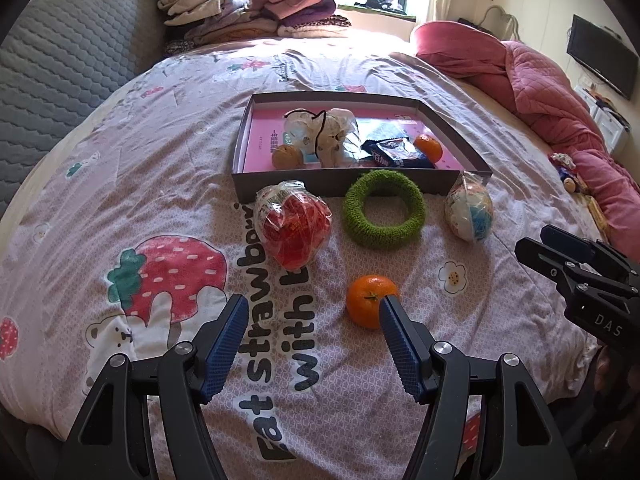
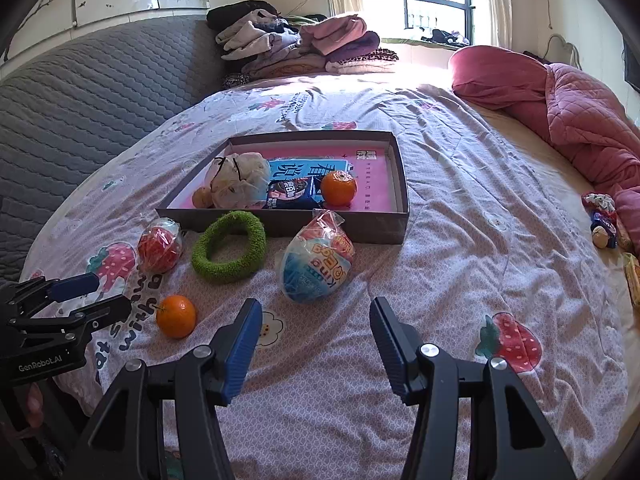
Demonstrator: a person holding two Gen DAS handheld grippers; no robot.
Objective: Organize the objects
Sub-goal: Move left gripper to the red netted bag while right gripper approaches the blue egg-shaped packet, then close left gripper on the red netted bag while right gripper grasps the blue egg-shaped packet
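Cardboard tray [image 1: 340, 184], shallow and rectangular, lies on the quilted bedspread [image 1: 120, 184]. Just before its near wall: fuzzy green ring [image 1: 384, 214], crinkly wrapped egg [image 2: 316, 258]. Nearer, a smooth tangerine [image 1: 370, 300]. Left gripper [image 1: 312, 316] and right gripper [image 2: 316, 320] gape, empty.

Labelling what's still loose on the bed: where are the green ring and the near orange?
green ring [image 1: 385, 211], left wrist view, on its knitted band, right side.
near orange [image 2: 176, 316], right wrist view, middle of its peel.
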